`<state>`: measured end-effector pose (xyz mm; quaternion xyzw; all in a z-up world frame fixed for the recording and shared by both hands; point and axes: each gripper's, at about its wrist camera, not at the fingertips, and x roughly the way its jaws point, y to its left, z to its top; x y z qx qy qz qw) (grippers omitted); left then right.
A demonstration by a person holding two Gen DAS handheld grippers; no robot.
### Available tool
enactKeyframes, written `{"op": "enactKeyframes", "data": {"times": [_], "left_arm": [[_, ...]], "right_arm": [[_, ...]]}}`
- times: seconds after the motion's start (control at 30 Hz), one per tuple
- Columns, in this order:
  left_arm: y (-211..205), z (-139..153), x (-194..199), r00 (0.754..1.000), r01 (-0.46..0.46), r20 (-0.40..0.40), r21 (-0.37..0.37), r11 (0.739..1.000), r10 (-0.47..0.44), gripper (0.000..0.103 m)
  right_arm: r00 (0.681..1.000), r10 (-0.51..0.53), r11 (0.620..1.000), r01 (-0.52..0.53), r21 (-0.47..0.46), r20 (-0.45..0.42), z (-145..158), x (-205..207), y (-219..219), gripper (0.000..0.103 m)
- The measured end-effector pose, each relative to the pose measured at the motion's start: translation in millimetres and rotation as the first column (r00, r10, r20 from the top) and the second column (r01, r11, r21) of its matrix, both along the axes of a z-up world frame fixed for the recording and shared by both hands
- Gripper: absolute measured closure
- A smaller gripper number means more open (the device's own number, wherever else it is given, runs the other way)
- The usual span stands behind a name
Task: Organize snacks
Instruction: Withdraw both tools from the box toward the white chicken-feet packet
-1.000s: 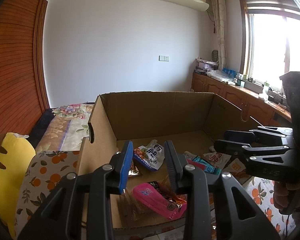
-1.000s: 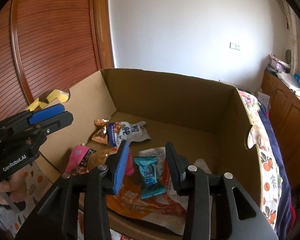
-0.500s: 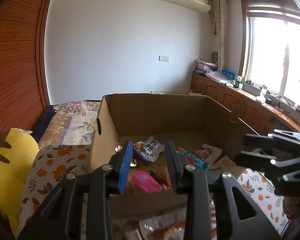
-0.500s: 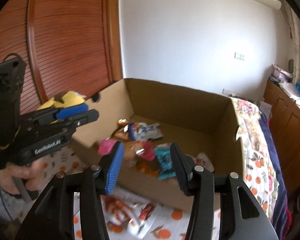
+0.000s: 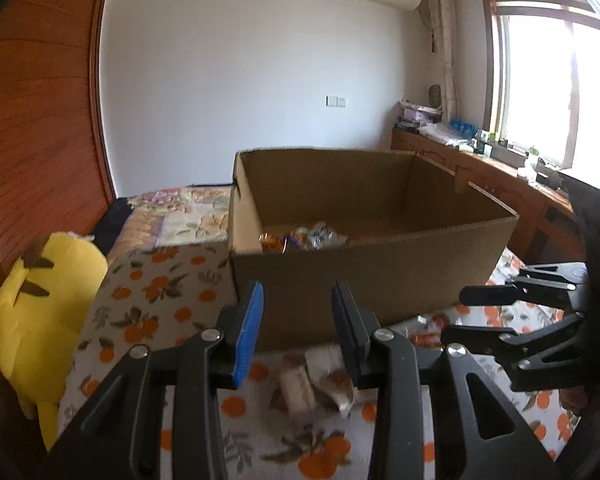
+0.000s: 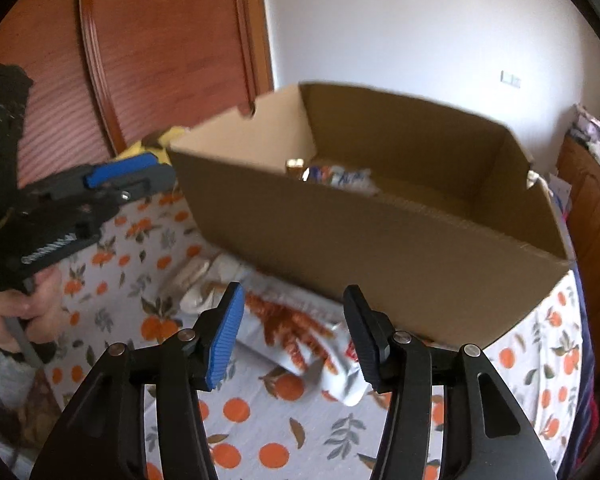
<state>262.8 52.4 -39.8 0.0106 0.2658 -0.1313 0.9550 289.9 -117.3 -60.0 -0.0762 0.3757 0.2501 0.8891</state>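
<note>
Left tongs opening, jaws a modest gap apart, nothing between them, hovering above the bedspread just in front of the near wall of the box. Right tongs opening too, jaws wider apart, likewise holding nothing, poised over the big white packet. One hand visible at the left edge of the right wrist view, wrapped round the left tongs' handle.

Left to right across the bed: one yellow plush toy off the left edge; orange-print bedspread under everything; two small pale snack packets lying side by side just before the near left corner of the box, blurred, exact count uncertain; one large white packet with red-brown print beside them, close against the near wall, partly under the right tongs.

One cardboard box, open-topped, standing toward the far edge of the bed. Inside, against the left wall, a few wrapped snacks peeking over the rim, mostly hidden, number impossible to tell.
</note>
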Motion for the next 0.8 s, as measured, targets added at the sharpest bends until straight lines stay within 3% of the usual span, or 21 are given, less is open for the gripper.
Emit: {"op": "enactKeyframes", "data": {"times": [0.3, 0.5, 0.8], "left_arm": [[16.0, -29.4, -11.9, 0.996, -0.036, -0.08, -0.007, 0.999, 0.035, 0.068], [16.3, -48.7, -12.3, 0.991, -0.041, -0.126, -0.007, 0.999, 0.04, 0.068], [17.5, -54.1, -16.7, 0.988, -0.044, -0.149, -0.021, 0.999, 0.041, 0.068]], "right_arm": [[0.998, 0.027, 0.999, -0.028, -0.021, -0.048, -24.0, 20.9, 9.0, 0.041], [0.991, 0.035, 0.999, -0.037, -0.011, -0.13, -42.1, 35.1, 7.3, 0.04], [0.982, 0.068, 0.997, -0.074, -0.028, -0.176, -44.0, 11.5, 2.1, 0.04]]}}
